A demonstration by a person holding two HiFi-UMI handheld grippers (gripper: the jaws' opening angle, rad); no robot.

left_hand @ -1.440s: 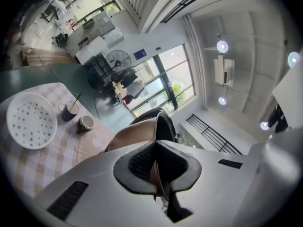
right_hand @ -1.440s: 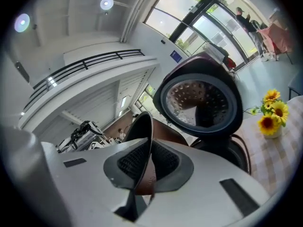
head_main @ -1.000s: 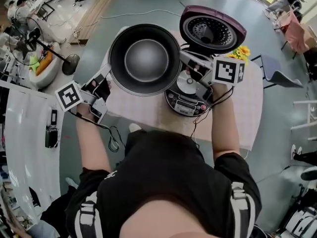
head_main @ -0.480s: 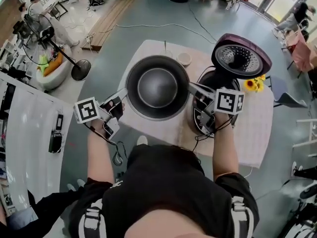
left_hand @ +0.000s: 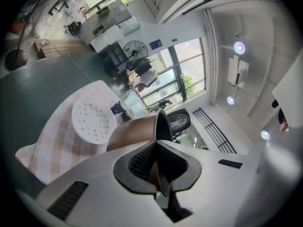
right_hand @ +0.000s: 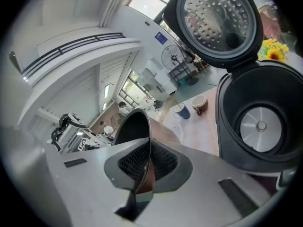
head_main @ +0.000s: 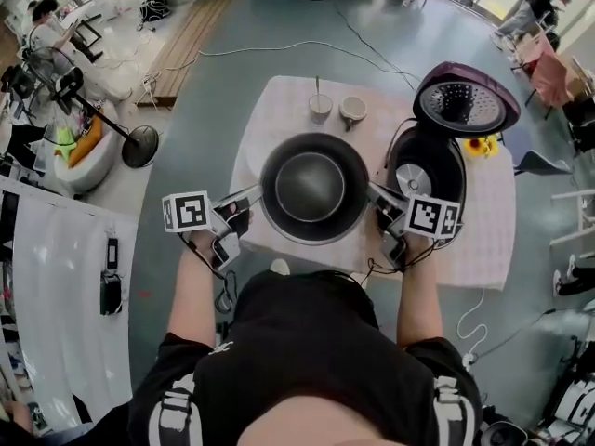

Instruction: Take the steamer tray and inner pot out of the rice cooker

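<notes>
The dark, copper-sided inner pot (head_main: 313,188) hangs over the checked table, held by its rim from both sides. My left gripper (head_main: 253,197) is shut on the pot's left rim (left_hand: 161,126). On the opposite rim (right_hand: 144,141), my right gripper (head_main: 375,195) is shut as well. The rice cooker (head_main: 429,173) stands to the right with its lid (head_main: 465,98) up and its cavity (right_hand: 259,122) empty, heating plate showing. The white perforated steamer tray (left_hand: 93,120) lies flat on the table beyond the pot in the left gripper view; the pot hides it in the head view.
Two cups (head_main: 337,110) stand at the table's far edge. Yellow flowers (head_main: 480,146) sit right of the cooker. A cable (head_main: 479,314) trails off the table's near right. A standing fan (head_main: 102,100) is on the floor to the left. The checked tablecloth (head_main: 483,240) covers the table.
The pot, gripped on both sides, has come down and moved left, away from the cooker, now low over the table. The head view has shifted, bringing the cups into sight.
</notes>
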